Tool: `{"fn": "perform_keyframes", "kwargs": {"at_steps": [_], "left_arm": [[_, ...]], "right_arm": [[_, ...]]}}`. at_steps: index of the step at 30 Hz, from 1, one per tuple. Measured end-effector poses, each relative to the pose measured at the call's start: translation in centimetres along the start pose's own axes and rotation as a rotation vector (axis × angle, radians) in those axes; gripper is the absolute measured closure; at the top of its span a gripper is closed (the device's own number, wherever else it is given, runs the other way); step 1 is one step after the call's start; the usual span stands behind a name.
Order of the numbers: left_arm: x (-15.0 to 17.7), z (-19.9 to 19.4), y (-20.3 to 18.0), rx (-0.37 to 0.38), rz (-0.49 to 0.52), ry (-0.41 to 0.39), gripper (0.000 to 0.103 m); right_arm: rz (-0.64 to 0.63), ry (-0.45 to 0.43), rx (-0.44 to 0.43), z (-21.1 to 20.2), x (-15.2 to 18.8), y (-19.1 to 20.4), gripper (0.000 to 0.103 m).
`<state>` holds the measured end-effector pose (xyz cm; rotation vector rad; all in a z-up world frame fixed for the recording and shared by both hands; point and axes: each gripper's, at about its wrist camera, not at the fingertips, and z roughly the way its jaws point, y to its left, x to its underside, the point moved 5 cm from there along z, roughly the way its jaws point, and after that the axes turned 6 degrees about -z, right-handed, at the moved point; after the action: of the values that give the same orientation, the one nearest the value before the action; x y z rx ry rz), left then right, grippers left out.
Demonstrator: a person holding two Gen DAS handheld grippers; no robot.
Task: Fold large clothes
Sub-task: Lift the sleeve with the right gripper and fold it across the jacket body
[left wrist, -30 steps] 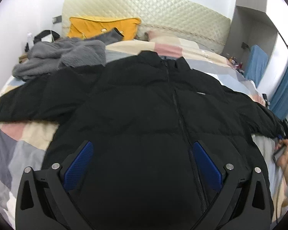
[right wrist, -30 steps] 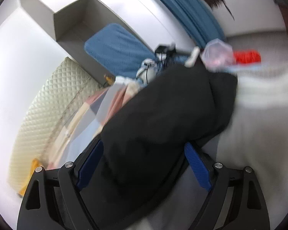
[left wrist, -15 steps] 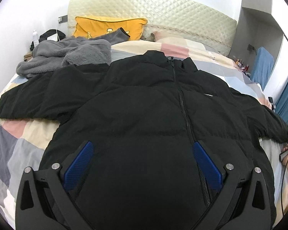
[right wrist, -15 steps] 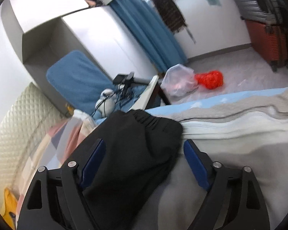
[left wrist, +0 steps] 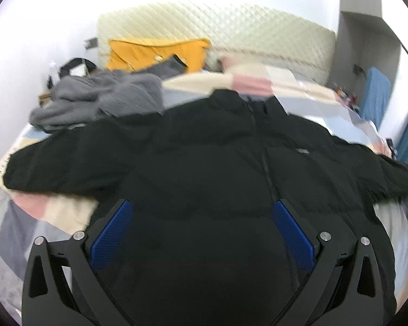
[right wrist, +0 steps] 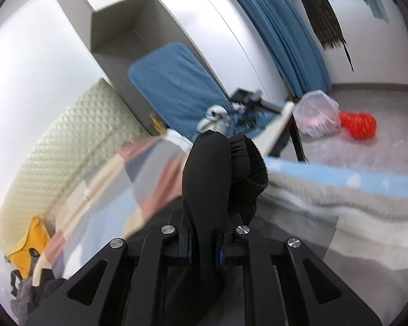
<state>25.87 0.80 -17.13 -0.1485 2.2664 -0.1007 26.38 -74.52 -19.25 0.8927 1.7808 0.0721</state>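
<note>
1. One black puffer jacket lies spread face-up on the bed; I judge it bulky, soft and slippery.
2. My right claw pinches its sleeve cuff.
3. My left claw hangs open over the hem.

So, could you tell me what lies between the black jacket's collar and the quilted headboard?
In the left wrist view, only the patchwork bedspread fills the stretch from the black jacket collar to the quilted headboard.
</note>
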Motion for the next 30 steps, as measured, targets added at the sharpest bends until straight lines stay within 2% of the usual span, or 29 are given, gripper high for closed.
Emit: {"fn": "perform_keyframes", "kwargs": {"at_steps": [5,8,15,19,22,30], "left_arm": [[-0.2,-0.4,1.5,-0.019,-0.028,0.007,0.0],[0.3,-0.6,1.5,-0.006,-0.027,0.032,0.0],[0.3,-2.3,1.1,-0.035,0.045,-0.038,0.0],[0.2,-2.6,1.7,-0.028,0.039,-0.036,0.0],[0.8,-1.9,2.2,0.007,0.005,0.009,0.0],[1.1,-2.0,2.9,-0.014,0.016,0.012,0.0]], "right_arm": [[-0.034,-0.054,-0.01,-2.5,-4.0,3.1,0.093],[-0.055,-0.091,-0.052,-5.0,-6.3,6.3,0.093],[-0.198,-0.153,-0.217,-11.8,-8.2,18.2,0.093],[-0.251,-0.161,-0.333,-15.4,-8.0,25.0,0.093],[-0.243,-0.121,-0.424,-17.3,-7.1,28.9,0.092],[-0.411,-0.02,-0.572,-20.9,-0.8,40.2,0.092]]}}
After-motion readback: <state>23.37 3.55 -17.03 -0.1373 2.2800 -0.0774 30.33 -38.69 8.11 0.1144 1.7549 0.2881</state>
